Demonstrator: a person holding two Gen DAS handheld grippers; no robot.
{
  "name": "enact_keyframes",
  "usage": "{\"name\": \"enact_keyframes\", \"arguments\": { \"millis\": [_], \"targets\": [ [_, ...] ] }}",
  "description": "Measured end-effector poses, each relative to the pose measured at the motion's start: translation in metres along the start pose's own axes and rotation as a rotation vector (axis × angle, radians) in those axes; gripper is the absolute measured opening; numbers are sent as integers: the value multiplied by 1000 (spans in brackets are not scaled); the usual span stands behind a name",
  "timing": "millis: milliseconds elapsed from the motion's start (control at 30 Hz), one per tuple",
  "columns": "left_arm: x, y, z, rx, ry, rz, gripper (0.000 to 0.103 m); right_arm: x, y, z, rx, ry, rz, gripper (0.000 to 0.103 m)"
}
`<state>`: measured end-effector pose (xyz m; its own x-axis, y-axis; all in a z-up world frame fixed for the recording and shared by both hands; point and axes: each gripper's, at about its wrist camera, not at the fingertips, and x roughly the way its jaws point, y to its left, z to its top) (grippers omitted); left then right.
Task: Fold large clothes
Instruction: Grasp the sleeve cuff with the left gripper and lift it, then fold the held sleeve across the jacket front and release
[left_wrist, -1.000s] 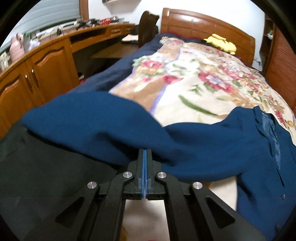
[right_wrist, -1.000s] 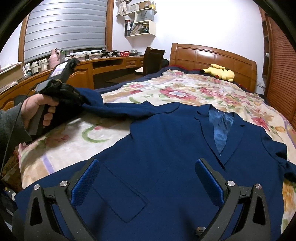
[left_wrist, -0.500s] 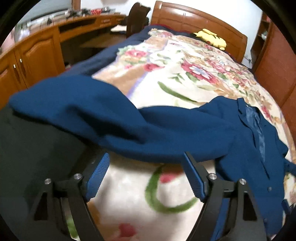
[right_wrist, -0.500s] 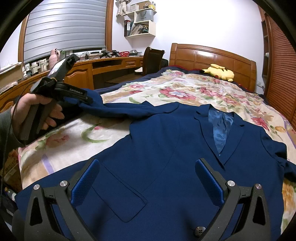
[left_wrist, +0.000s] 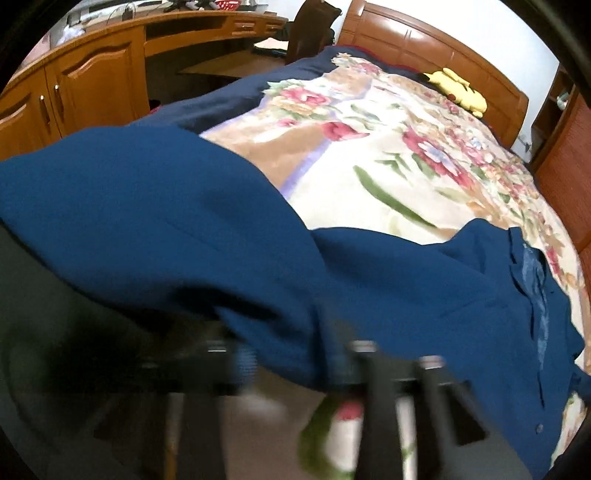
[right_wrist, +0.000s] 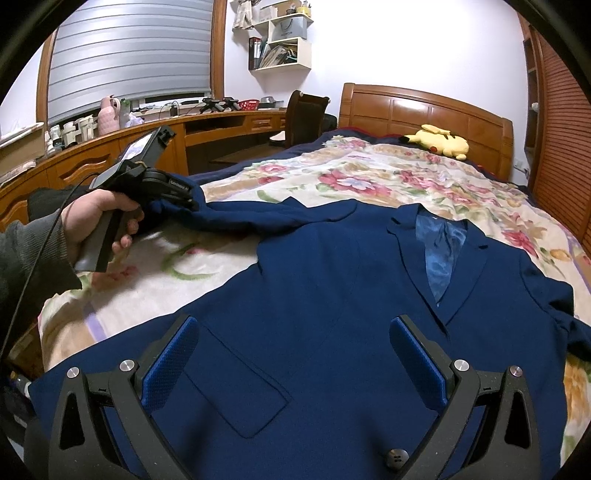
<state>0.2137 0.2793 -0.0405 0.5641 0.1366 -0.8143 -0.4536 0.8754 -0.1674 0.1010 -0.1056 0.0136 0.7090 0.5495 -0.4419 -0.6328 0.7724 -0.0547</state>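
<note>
The right gripper (right_wrist: 291, 354), black with blue pads, hangs wide apart just over the dark blue suit jacket (right_wrist: 332, 295), holding nothing. The jacket lies flat, front up, on the flowery cream blanket (right_wrist: 369, 177) of the bed. Its long sleeve (right_wrist: 258, 218) reaches out to the left, where a hand (right_wrist: 96, 218) holds the black left gripper (right_wrist: 184, 201). That gripper's jaws are closing with the sleeve end between them. Farther back a yellow plush toy (right_wrist: 439, 142) rests by the brown wooden headboard (right_wrist: 424, 110).
</note>
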Motion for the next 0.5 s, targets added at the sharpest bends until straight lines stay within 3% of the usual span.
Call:
{"name": "enact_keyframes", "arguments": {
  "millis": [100,500],
  "targets": [
    [-12,-5,3,27,-41,-9,5,-2,-2,0,-3,-1,-4,103],
    [-106,-107,-25,314,-190,-146,4,-21,-30,-2,35,-19,-57,103]
  ]
}}
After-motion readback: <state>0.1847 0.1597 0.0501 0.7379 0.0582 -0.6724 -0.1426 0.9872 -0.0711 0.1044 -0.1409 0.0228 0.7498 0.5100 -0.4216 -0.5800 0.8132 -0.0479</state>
